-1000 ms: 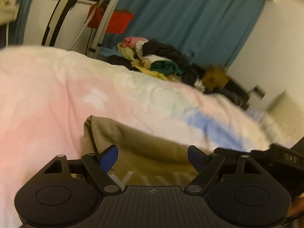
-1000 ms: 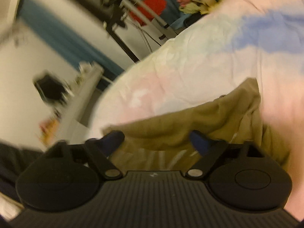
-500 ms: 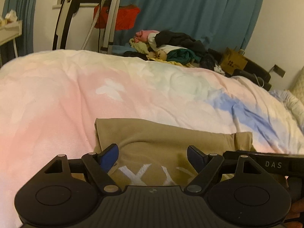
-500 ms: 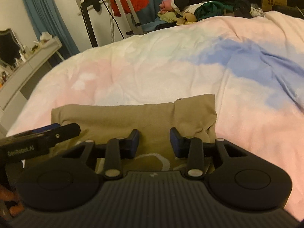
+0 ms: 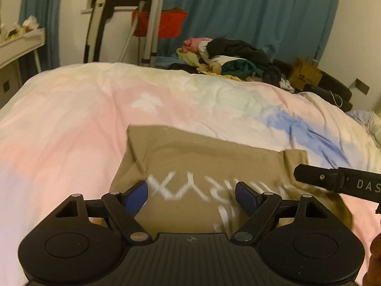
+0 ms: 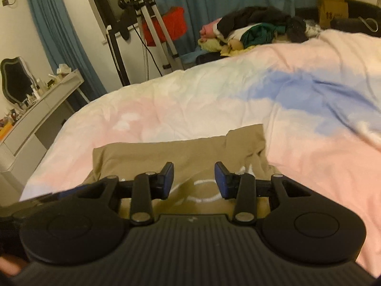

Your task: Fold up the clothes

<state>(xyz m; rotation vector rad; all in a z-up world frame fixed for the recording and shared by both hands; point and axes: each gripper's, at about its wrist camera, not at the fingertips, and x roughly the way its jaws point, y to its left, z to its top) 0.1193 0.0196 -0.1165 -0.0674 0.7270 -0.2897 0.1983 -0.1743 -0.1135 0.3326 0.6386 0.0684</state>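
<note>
A tan T-shirt point(image 5: 204, 164) with white print lies flat on the pastel duvet point(image 5: 71, 124), its far edge folded over. My left gripper point(image 5: 191, 196) is open and empty above the shirt's near left part. My right gripper point(image 6: 193, 180) is open and empty above the shirt point(image 6: 166, 152) near its right side, where a folded sleeve point(image 6: 247, 138) lies. The right gripper's finger also shows in the left wrist view point(image 5: 333, 181).
A heap of unfolded clothes point(image 5: 221, 57) lies at the far edge of the bed. A metal stand point(image 5: 147, 23) with a red item point(image 5: 166, 23) stands behind it before blue curtains. A white dresser point(image 6: 35, 114) is at the left. A cardboard box point(image 5: 304, 74) is far right.
Both grippers have pulled back and up from the shirt and steadied. The right gripper, partly closed half a second ago, has opened wider. The shirt lies flatter.
</note>
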